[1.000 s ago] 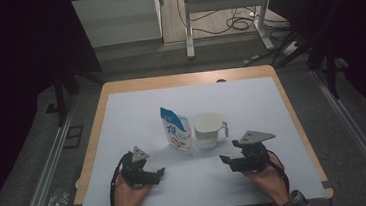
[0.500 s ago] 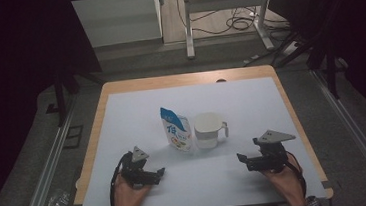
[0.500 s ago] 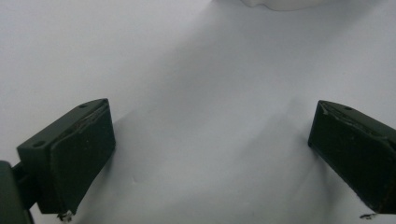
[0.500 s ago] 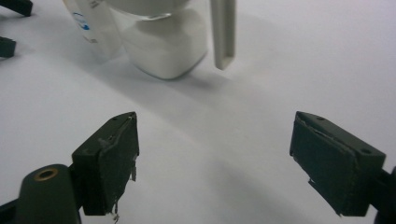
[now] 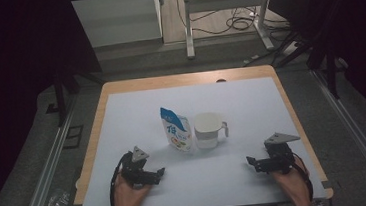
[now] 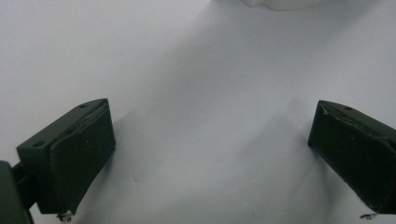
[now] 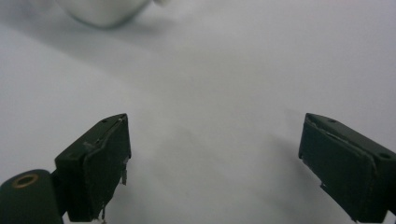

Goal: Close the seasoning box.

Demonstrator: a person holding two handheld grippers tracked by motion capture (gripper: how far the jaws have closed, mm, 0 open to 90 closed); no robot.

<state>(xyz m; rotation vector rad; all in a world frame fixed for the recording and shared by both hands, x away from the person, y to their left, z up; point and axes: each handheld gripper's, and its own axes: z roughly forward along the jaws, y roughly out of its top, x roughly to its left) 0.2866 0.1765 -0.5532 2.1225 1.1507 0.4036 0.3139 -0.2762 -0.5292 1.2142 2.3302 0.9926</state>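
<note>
A blue and white pouch [image 5: 177,129] stands upright in the middle of the white table [image 5: 251,102]. A white cup [image 5: 208,130] with a handle stands right beside it. My left gripper [image 5: 158,174] rests low near the front left, pointing right, its jaws open over bare table [image 6: 210,154]. The cup's base [image 6: 280,3] shows at the top of the left gripper view. My right gripper [image 5: 251,162] sits near the front right and points left. Its jaws [image 7: 212,158] have just been opening and stand open with nothing between them. The cup [image 7: 105,11] lies ahead of it.
The table has a wooden rim [image 5: 97,120]. Beyond its far edge stand a metal frame [image 5: 223,9] and floor cables [image 5: 244,22]. Dark curtains close in both sides. Bare white surface lies between the two grippers.
My right hand has moved right and nearer the table's front edge, away from the cup. The left hand, the pouch and the cup have stayed put.
</note>
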